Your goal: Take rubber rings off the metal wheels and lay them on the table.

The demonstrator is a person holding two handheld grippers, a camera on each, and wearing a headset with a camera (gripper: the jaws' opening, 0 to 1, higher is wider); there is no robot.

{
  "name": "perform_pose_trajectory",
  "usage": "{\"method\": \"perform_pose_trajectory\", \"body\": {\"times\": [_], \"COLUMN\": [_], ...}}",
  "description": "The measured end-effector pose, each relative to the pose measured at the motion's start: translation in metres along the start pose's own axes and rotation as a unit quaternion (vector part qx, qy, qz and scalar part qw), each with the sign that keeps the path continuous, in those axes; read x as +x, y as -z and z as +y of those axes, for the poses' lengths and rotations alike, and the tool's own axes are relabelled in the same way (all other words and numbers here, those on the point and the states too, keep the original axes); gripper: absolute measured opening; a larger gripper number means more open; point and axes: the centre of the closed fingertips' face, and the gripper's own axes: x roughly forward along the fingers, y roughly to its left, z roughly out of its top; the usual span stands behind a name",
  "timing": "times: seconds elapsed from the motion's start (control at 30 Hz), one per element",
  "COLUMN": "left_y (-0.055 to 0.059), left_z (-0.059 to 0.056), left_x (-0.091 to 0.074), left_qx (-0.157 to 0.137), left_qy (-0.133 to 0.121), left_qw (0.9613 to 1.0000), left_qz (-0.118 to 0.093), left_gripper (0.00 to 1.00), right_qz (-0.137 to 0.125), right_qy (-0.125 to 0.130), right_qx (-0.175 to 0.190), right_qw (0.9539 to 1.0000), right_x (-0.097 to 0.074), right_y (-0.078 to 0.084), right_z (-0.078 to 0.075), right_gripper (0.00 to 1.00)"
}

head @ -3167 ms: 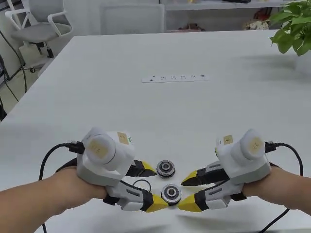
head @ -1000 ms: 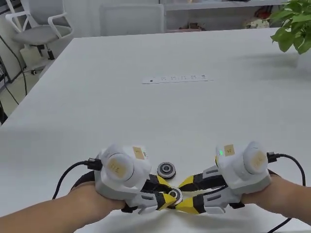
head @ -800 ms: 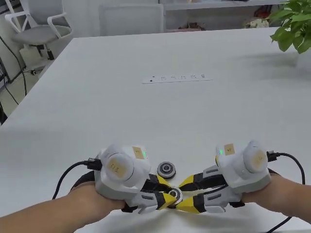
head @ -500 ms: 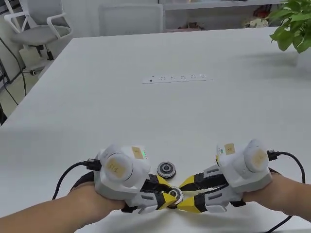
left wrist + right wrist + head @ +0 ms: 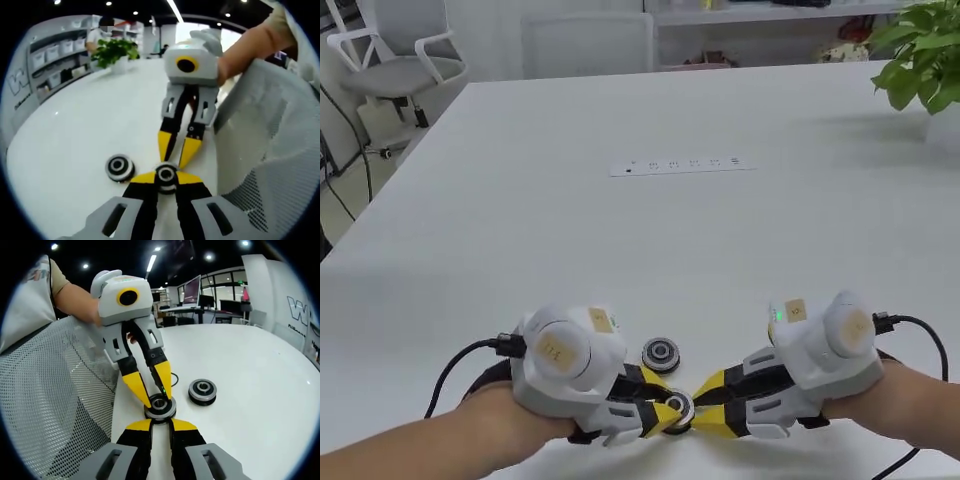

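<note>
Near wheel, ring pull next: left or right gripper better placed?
Right, likely. The left gripper straddles the near wheel and seems to clamp it steady; the right gripper has its fingers pinched at that wheel's rim, ready to pull.

White left gripper (image 5: pixel 665 402), yellow-tipped jaws
</note>
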Motion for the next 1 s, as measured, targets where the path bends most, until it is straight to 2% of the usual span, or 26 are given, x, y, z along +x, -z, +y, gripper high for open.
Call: {"method": "perform_pose_trajectory", "body": {"times": [0.17,0.23,0.27,0.33,0.4,0.5,0.67,0.7,0.77,0.87,1.0], "left_y": [0.000,0.000,0.000,0.000,0.000,0.000,0.000,0.000,0.000,0.000,0.000], "left_z": [0.000,-0.001,-0.001,-0.001,-0.001,-0.001,-0.001,-0.001,-0.001,-0.001,-0.001], "left_x": [0.000,0.000,0.000,0.000,0.000,0.000,0.000,0.000,0.001,0.001,0.001], "left_qx": [-0.001,-0.002,-0.002,-0.003,-0.002,-0.002,0.004,0.004,0.006,0.009,0.011], "left_qy": [-0.002,-0.001,-0.002,-0.003,-0.003,-0.005,-0.007,-0.008,-0.010,-0.010,-0.012], "left_qw": [1.0000,1.0000,1.0000,1.0000,1.0000,1.0000,1.0000,0.9999,0.9999,0.9999,0.9998], "left_qz": [0.000,0.000,0.000,0.000,0.001,0.001,0.005,0.006,0.007,0.008,0.008], "left_gripper": [0.13,0.13,0.13,0.13,0.13,0.13,0.13,0.13,0.13,0.13,0.13], "right_qz": [0.001,0.005,0.005,0.006,0.006,0.007,0.005,-0.002,-0.003,-0.007,-0.026], "right_qy": [0.002,0.010,0.004,0.008,0.008,0.008,0.011,0.010,0.010,0.012,0.017], "right_qx": [0.013,0.026,0.032,0.034,0.052,0.089,0.126,0.156,0.155,0.168,0.202], "right_qw": [0.9999,0.9996,0.9995,0.9994,0.9986,0.9960,0.9919,0.9877,0.9879,0.9856,0.9788], "right_x": [-0.001,-0.001,-0.001,-0.001,-0.001,0.000,-0.001,-0.001,-0.002,-0.003,-0.007], "right_y": [0.001,0.003,0.003,0.003,0.003,0.003,0.004,0.004,0.005,0.005,0.003], "right_z": [-0.001,-0.004,-0.003,-0.002,-0.002,-0.003,-0.005,-0.005,-0.007,-0.009,-0.013], "right_gripper": [0.08,0.01,0.01,0.01,0.01,0.00,0.00,0.00,0.00,0.00,0.00]}}
